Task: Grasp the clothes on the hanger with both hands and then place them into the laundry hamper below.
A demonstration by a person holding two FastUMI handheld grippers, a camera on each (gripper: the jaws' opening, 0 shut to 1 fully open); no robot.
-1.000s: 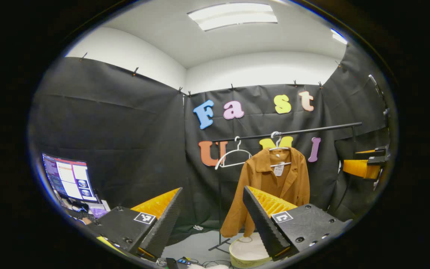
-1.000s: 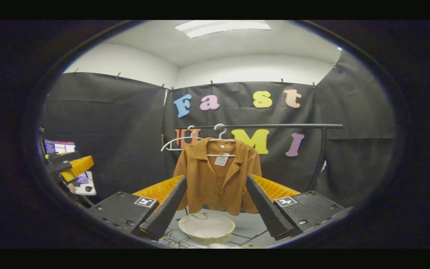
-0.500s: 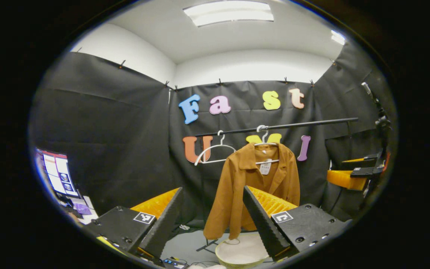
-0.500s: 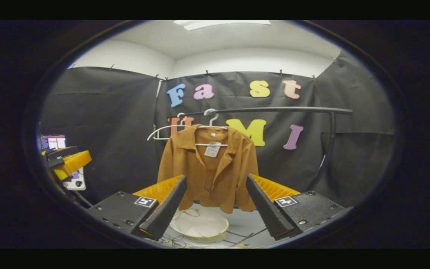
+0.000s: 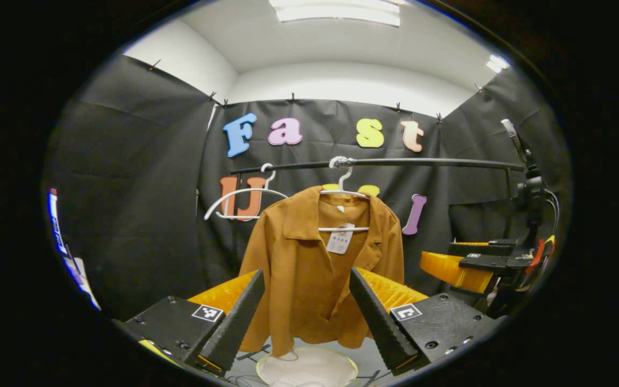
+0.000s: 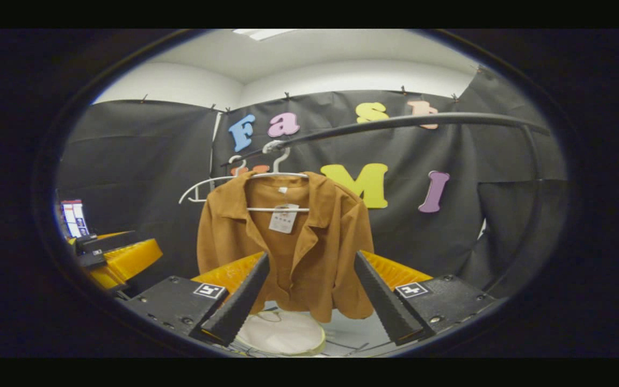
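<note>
On the black rail (image 5: 395,162) hangs the brown jacket (image 5: 317,269), draped over a white hanger (image 5: 342,191) whose hook sits on the rail; an empty white hanger (image 5: 239,196) hangs beside it on the same rail. Directly under the jacket's hem, on the floor, sits the round hamper (image 5: 309,368), its mouth open.

You are at the approach step, I judge: nothing is gripped yet. Your left gripper (image 5: 305,309) has its fingers spread wide with the jacket's lower front framed between them but farther off, not touched. Your right gripper (image 6: 309,293) is spread just as wide, likewise short of the jacket (image 6: 288,244), with the hamper (image 6: 280,333) showing below the hem. From the left gripper view, the right gripper sits off to the side of the jacket, away from the empty hanger.

Next, you probably need to bring each gripper up toward a shoulder of the jacket, one on either side of the hanger hook, and close on the cloth there rather than on the hanger wire. Then lift the jacket free of the hanger and lower it straight into the hamper below.
</note>
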